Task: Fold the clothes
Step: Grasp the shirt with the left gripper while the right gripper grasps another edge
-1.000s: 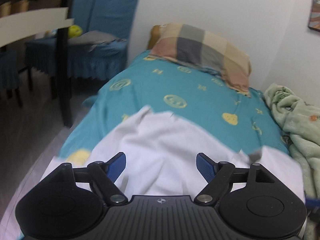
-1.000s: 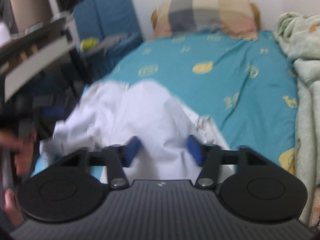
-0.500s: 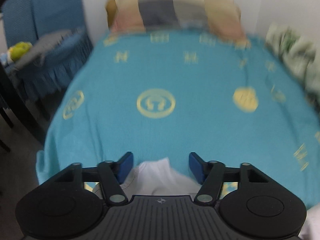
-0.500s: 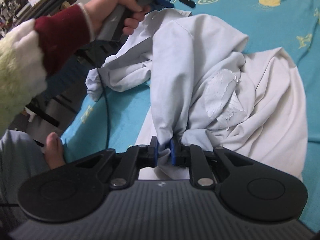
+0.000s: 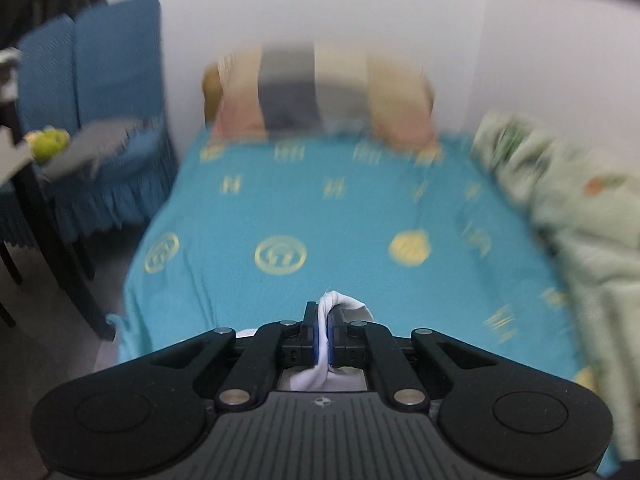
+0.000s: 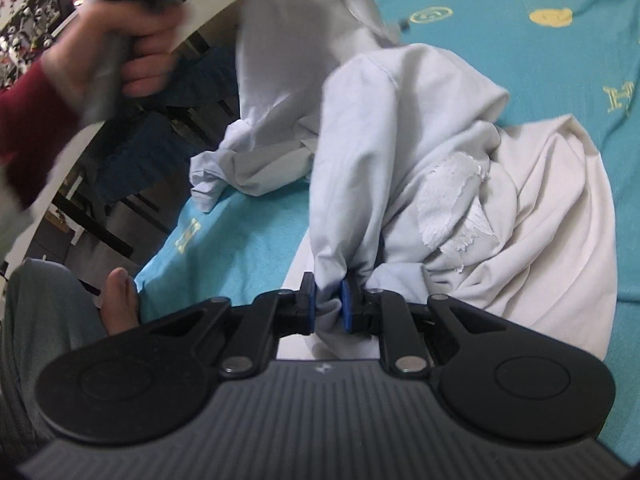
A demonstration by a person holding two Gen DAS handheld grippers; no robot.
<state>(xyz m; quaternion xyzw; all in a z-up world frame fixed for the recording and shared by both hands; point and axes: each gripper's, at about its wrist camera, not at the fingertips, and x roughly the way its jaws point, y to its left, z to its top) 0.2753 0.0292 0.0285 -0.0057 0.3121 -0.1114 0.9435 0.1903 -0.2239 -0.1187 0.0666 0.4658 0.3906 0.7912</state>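
Currently both grippers clamped on shirt (image 6: 400, 120): left gripper (image 5: 325, 336) fingers pinch a white bunch, right gripper (image 6: 328, 308) fingers squeeze a fold above bed (image 5: 320, 208).

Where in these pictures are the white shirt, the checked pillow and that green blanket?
white shirt (image 6: 420, 128): right wrist view, on the bunched cloth above the fingers.
checked pillow (image 5: 320, 92): left wrist view, on its blurred grey middle panel.
green blanket (image 5: 568, 200): left wrist view, on its crumpled top.
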